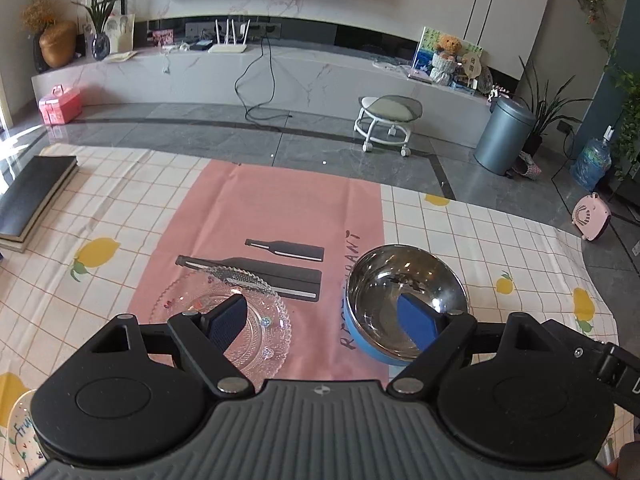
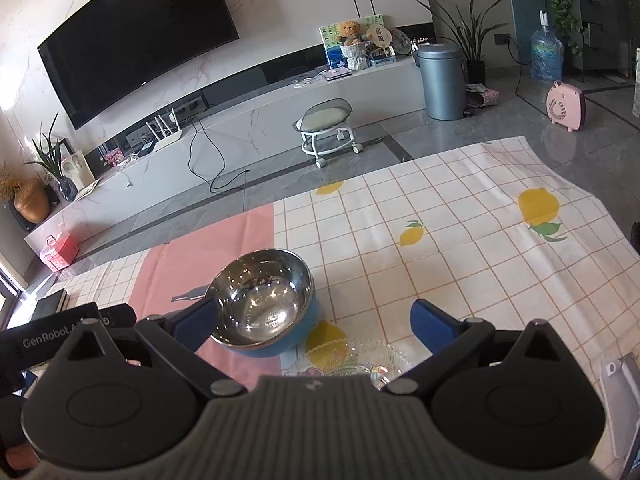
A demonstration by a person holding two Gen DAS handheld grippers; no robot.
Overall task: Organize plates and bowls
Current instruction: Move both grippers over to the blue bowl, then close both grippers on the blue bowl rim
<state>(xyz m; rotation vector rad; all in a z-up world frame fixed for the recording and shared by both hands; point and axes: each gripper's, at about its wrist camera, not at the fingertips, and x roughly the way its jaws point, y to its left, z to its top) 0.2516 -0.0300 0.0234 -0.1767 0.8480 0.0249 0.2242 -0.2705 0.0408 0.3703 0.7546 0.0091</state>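
Note:
A steel bowl with a blue outside [image 1: 404,292] stands on the pink mat's right edge; it also shows in the right wrist view [image 2: 264,304]. A clear glass plate [image 1: 256,320] lies to its left on the mat. My left gripper [image 1: 324,320] is open, one finger over the glass plate, the other over the bowl's near rim. My right gripper [image 2: 316,324] is open and empty, hovering over a second clear glass dish [image 2: 372,356] on the checked cloth, just right of the bowl. A white printed plate [image 1: 18,436] peeks in at the lower left.
A checked lemon tablecloth [image 2: 460,240] covers the table, with a pink mat [image 1: 280,216] in the middle. A dark book [image 1: 32,192] lies at the far left. A phone-like object [image 2: 620,392] lies at the right edge. Beyond the table edge is floor.

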